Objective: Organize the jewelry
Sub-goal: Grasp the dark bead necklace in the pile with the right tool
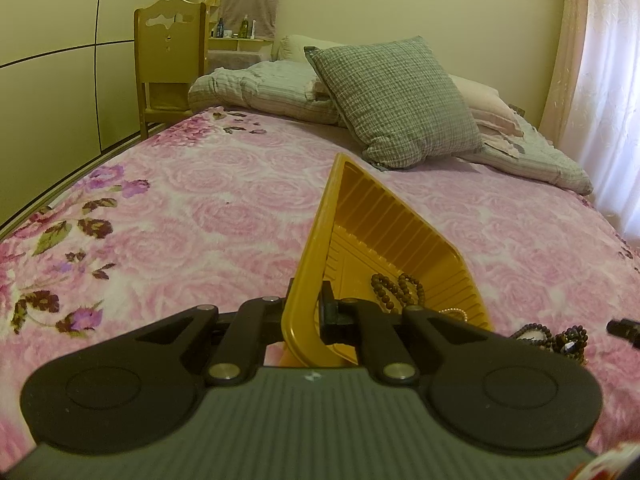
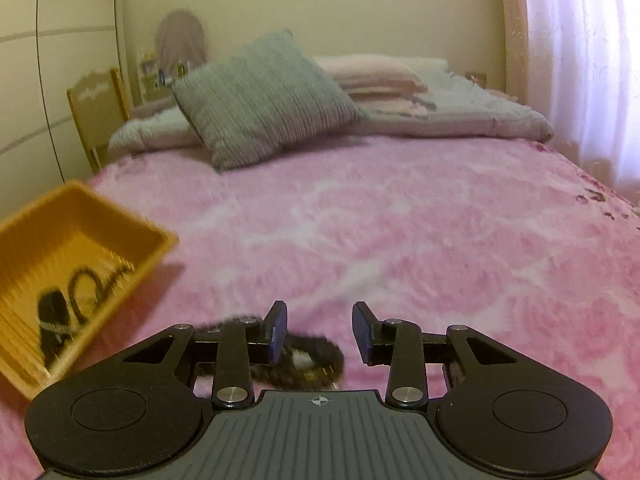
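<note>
Both my wrist cams sit low over the bed (image 1: 200,184), facing the pillows (image 2: 264,100); left one's right up on the yellow tray (image 1: 360,216), which both see.

tray (image 1: 384,216): I see ribbed gold-yellow
beads (image 1: 396,286): dark brown
blanket (image 1: 200,208): pink roses, purple flowers far left
pillow (image 1: 396,100): grey-green check

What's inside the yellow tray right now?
Inside the yellow tray: brown bead bracelets and a pale beaded strand. The left gripper clamps its wall, hiding the near corner.
</note>
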Motion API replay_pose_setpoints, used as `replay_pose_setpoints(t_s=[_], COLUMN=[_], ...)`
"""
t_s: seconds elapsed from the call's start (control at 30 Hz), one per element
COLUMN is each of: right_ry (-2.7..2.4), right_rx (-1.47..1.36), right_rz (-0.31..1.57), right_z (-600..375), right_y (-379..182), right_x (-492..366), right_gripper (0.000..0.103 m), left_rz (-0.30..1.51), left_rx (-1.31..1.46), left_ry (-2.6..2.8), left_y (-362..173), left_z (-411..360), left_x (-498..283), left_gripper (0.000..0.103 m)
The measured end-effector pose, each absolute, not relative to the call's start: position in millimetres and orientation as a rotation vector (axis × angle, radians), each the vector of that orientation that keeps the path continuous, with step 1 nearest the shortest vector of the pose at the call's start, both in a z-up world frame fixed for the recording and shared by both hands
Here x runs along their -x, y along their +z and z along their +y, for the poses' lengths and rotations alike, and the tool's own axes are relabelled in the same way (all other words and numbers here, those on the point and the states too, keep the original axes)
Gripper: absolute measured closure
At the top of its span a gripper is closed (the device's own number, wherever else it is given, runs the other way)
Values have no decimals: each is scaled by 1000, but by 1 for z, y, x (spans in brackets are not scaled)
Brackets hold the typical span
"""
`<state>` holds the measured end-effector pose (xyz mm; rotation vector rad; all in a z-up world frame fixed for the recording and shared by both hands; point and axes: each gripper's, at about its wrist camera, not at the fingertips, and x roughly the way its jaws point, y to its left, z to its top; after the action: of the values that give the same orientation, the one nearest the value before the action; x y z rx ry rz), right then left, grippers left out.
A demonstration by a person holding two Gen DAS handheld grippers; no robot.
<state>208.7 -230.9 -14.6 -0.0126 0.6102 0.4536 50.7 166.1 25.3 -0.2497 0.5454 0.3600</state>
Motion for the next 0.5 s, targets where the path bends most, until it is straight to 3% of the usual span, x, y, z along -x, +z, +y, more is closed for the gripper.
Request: replay_pose_setpoints(t_s=[0.43, 0.5], right_ry=[513, 503], right_rx=[69, 75], right_rz=[681, 692], right_z=[-205, -202], right_y=[-43, -45], right_x=[-212, -216], right_gripper=[67, 71], left_rz=[546, 547], left_rx=[247, 246], left_ry=[359, 359], left_y=[25, 25], left_z=[167, 167], left_x=[-51, -51], left_gripper=[97, 97])
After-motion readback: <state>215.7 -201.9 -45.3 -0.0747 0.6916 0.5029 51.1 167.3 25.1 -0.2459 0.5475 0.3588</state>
